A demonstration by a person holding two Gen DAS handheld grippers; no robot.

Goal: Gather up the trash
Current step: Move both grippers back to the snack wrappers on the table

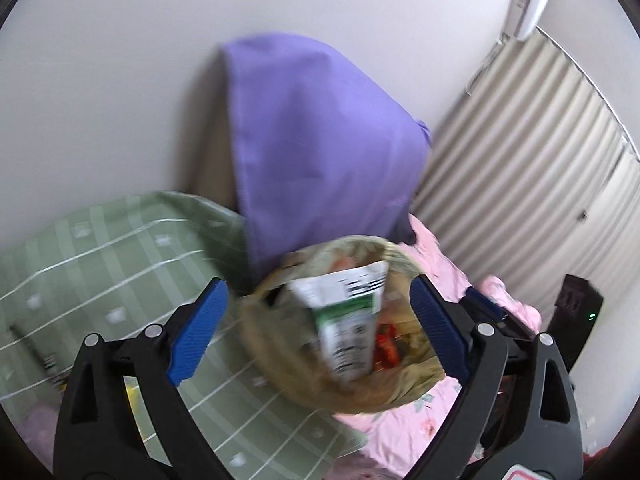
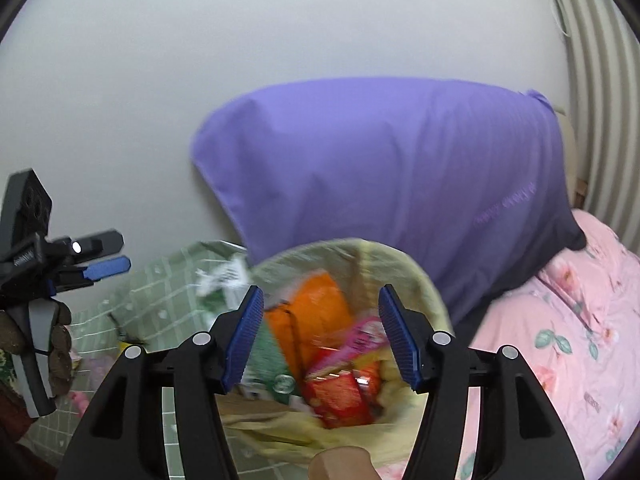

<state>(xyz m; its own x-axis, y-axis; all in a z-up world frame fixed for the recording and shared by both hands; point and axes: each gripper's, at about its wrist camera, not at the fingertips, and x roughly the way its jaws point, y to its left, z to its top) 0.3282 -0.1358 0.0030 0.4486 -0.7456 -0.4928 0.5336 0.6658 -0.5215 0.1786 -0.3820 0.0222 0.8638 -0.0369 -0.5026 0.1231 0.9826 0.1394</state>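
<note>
Two tools in view, both with jaws spread wide and nothing pressed between the pads. Left tool [image 1: 316, 332] frames the bag in its own view; in the right wrist view it sits well off to the left, apart from the bag, held in a gloved hand [image 2: 56, 344]. Right tool [image 2: 320, 336] hangs directly over the bag mouth.

Trash bag [image 1: 360, 384]: yellowish-tan, thin plastic, mouth gaping upward, resting on the bed where the green checked blanket [image 1: 100, 248] meets the pink floral quilt [image 2: 568, 340]. Purple pillow [image 2: 400, 168] propped against the wall just behind it.

Contents so far: white-and-green packet [image 1: 344, 320] standing tilted in the bag opening, orange wrapper [image 2: 316, 312], red wrapper [image 2: 340, 396], pink wrapper [image 2: 360, 336]. Picture blurred, so labels unreadable. Whether the white-and-green packet is fully settled or only resting on the rim I cannot tell.

Progress, judged: well under way. Several pieces already bagged and neither tool carrying anything.

Left to do, judged: some small litter shows on the green blanket to the left of the bag, a yellow scrap [image 2: 126, 346] and dark bits nearby, too smeared to identify. Those look like the next pickups. Bag mouth not yet gathered or tied. Thin bag will likely sag if the rim is let go.
</note>
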